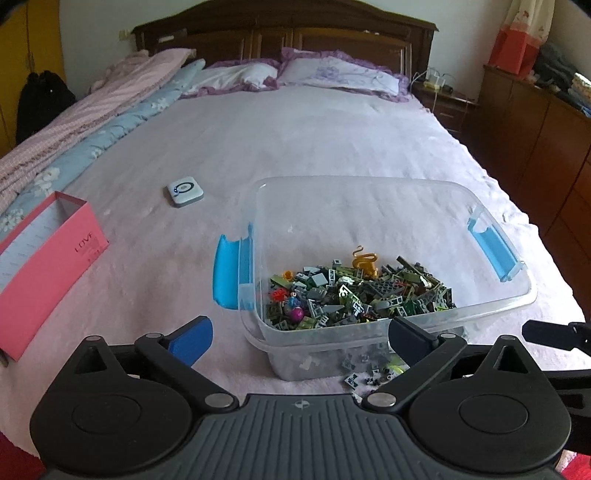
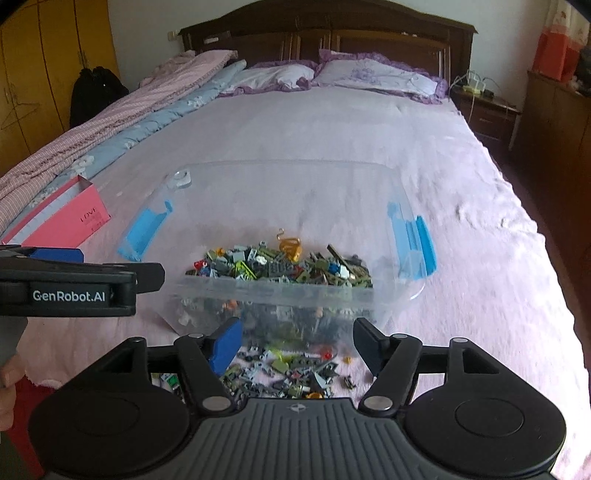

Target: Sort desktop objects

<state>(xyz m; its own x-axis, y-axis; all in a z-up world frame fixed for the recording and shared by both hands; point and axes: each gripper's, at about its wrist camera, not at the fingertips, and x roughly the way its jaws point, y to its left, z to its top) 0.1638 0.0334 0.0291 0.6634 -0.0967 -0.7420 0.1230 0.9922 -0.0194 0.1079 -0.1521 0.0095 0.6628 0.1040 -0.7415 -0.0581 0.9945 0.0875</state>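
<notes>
Jaws of the left gripper [image 1: 301, 338] stand wide apart, holding nothing; the right gripper [image 2: 297, 345] is also apart and empty. Between both, at 12 o'clock, sits the clear plastic bin [image 1: 436, 184] with toy bricks [image 1: 362, 291]. Loose bricks [image 2: 291, 373] lie on the pink bedsheet [image 1: 295, 140]. At 10 o'clock is a pink box [image 1: 48, 266].

1. You're looking up a wide bed [image 1: 295, 140] under a pale pink cover, soft daylight across it.
2. Dark carved headboard [image 1: 284, 33] against a white wall [image 1: 92, 22], two purple-frilled pillows [image 1: 340, 75] below it.
3. Folded quilts [image 1: 92, 118], pink and blue floral, run along your left.
4. Yellow wardrobe [image 2: 44, 66] far left; brown nightstand [image 2: 487, 114] and cabinets [image 1: 535, 140] on the right.
</notes>
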